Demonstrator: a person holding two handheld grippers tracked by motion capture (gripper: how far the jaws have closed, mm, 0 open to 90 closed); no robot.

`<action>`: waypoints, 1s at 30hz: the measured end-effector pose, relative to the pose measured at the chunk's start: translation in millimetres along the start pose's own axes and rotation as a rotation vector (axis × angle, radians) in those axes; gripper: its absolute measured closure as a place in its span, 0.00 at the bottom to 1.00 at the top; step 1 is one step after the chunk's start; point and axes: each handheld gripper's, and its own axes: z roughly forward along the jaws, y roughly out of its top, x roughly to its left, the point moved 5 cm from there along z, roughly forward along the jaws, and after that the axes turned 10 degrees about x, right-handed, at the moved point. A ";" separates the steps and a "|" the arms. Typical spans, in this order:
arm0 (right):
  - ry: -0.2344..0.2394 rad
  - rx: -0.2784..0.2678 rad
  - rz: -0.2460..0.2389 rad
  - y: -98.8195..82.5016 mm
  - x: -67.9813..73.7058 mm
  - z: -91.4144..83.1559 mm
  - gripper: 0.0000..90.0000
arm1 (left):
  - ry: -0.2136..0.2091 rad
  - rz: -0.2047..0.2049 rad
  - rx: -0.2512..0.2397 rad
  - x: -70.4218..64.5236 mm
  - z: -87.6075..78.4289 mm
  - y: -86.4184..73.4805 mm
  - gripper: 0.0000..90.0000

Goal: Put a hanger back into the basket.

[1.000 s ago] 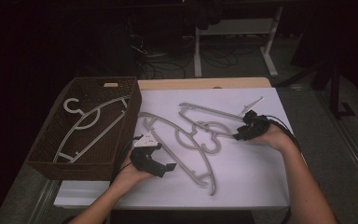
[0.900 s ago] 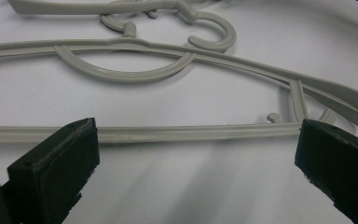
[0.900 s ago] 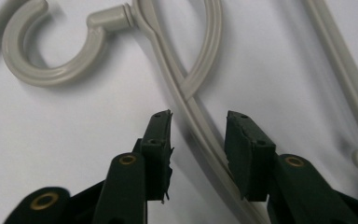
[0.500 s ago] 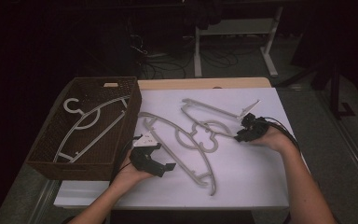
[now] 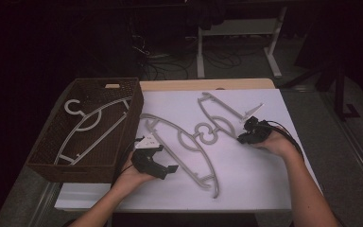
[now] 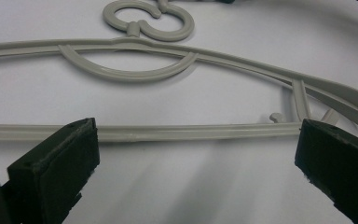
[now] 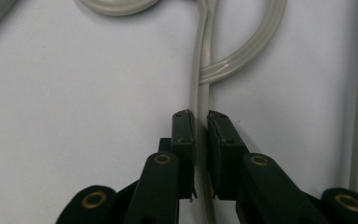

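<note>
One hanger [image 5: 92, 125] lies in the basket [image 5: 47, 158]; two remain on the surface [image 5: 264, 179]; right tongs [image 7: 200, 123], just closing, grasp the far hanger [image 7: 204, 70]; left tongs [image 6: 196, 154] released over the near hanger [image 6: 168, 133].

Grey hangers [image 5: 189, 142], brown basket [image 5: 52, 158], white tabletop [image 5: 260, 179].

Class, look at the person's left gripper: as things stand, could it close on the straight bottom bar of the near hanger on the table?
Probably yes. The left gripper is open, and the near hanger has its straight bar lying across the gap between the fingers, with nothing between them and it on the white table.
</note>
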 end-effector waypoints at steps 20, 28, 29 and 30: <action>-0.013 -0.088 0.112 42.7 57.9 -18.2 0.90 | 0.004 -0.001 -0.008 1.3 -2.9 0.9 0.00; -0.006 -0.062 0.081 71.8 101.5 -3.9 0.89 | 0.007 0.002 -0.008 1.9 -4.1 1.2 0.00; -0.006 -0.061 0.083 74.4 105.2 -2.0 0.89 | 0.008 0.003 -0.009 1.8 -4.3 1.3 0.00; -0.006 -0.055 0.078 76.5 109.4 -0.2 0.89 | 0.008 0.003 -0.010 1.9 -4.5 1.3 0.00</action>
